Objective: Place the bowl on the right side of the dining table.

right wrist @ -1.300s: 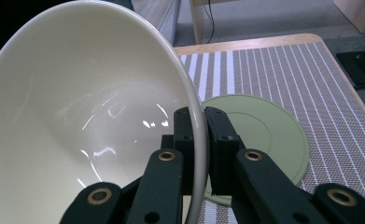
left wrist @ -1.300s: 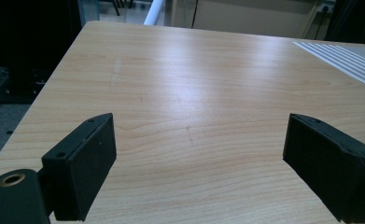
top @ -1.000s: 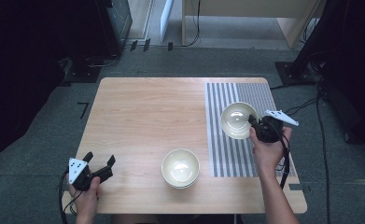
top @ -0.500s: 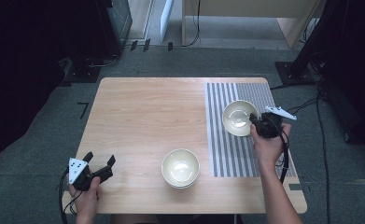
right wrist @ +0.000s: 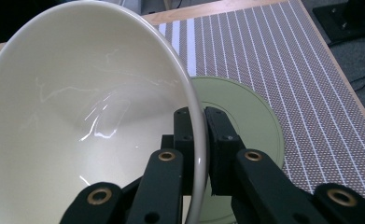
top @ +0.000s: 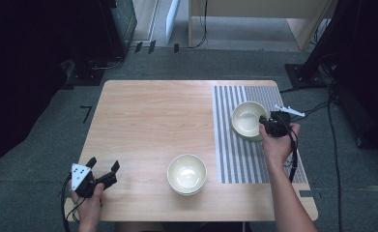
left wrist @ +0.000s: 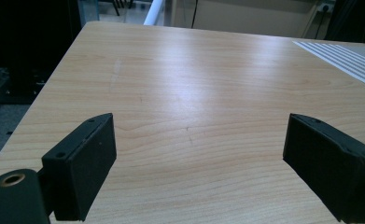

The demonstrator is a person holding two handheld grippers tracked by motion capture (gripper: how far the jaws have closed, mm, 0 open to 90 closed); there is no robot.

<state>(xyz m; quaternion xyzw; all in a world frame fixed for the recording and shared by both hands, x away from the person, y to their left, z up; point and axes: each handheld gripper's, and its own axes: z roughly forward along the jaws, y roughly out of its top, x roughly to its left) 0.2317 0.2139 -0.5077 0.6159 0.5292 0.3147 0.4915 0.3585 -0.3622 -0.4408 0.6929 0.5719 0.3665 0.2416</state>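
Now R gripper (right wrist: 198,126) clamping bowl (right wrist: 91,107) rim, bowl tilting off plate (right wrist: 245,126) just beyond jaws. L gripper (left wrist: 199,158) idling open. Next prob: carrying to 2nd bowl (top: 187,174), needs steady level lift.

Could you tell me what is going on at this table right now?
A person holds a gripper in each hand at a wooden table. The right gripper is shut on the rim of a cream bowl, holding it tilted above a pale green plate on the striped mat. The left gripper rests open near the table's front left corner. More cream bowls sit stacked near the front edge.
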